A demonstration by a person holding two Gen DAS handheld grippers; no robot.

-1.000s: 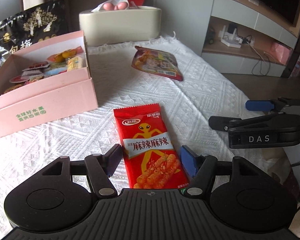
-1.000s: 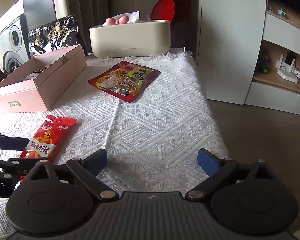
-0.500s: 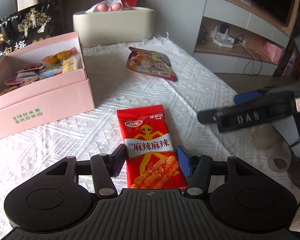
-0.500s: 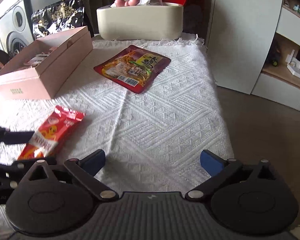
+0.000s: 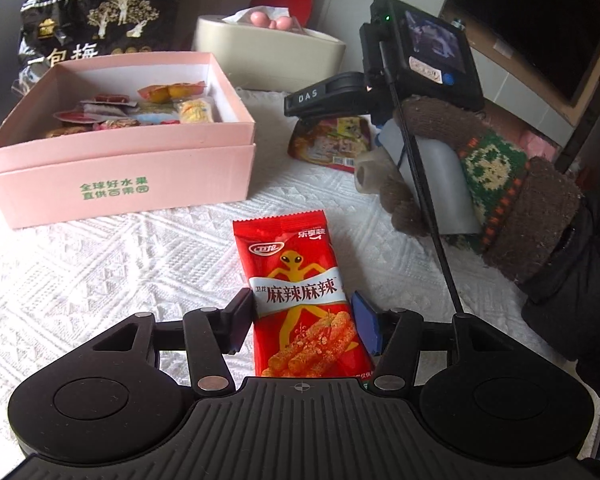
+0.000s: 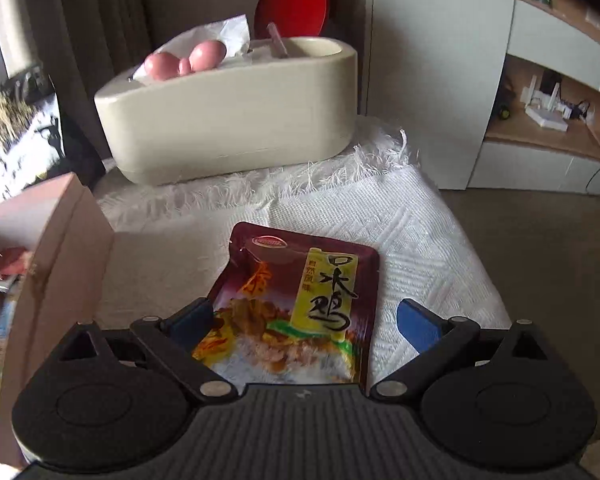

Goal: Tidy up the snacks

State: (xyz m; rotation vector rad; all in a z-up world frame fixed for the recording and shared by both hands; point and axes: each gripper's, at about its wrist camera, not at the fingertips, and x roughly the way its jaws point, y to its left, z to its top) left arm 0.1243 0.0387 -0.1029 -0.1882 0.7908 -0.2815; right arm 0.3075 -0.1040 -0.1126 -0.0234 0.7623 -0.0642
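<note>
A red spicy-stick snack packet [image 5: 296, 292] sits lengthwise between the pads of my left gripper [image 5: 304, 320], which press on both of its long edges. The open pink box [image 5: 120, 184], partly filled with small snacks, stands just ahead and to the left. In the right wrist view my right gripper [image 6: 304, 326] stands open over a dark red chicken pouch [image 6: 300, 300]. Its left pad is at the pouch's edge and its right pad is well clear. The left wrist view shows that pouch [image 5: 332, 140] beneath the right gripper, held by a gloved hand [image 5: 500, 184].
A cream tissue box [image 6: 228, 112] stands at the table's far end, with a black snack bag [image 5: 96, 28] behind the pink box. The white woven cloth [image 5: 100, 272] covers the table. Its right edge drops to the floor [image 6: 540, 260].
My left gripper's jaws narrowed onto the red packet and carried it nearer the pink box. My right gripper swept forward across the table until it stood over the dark red pouch.
</note>
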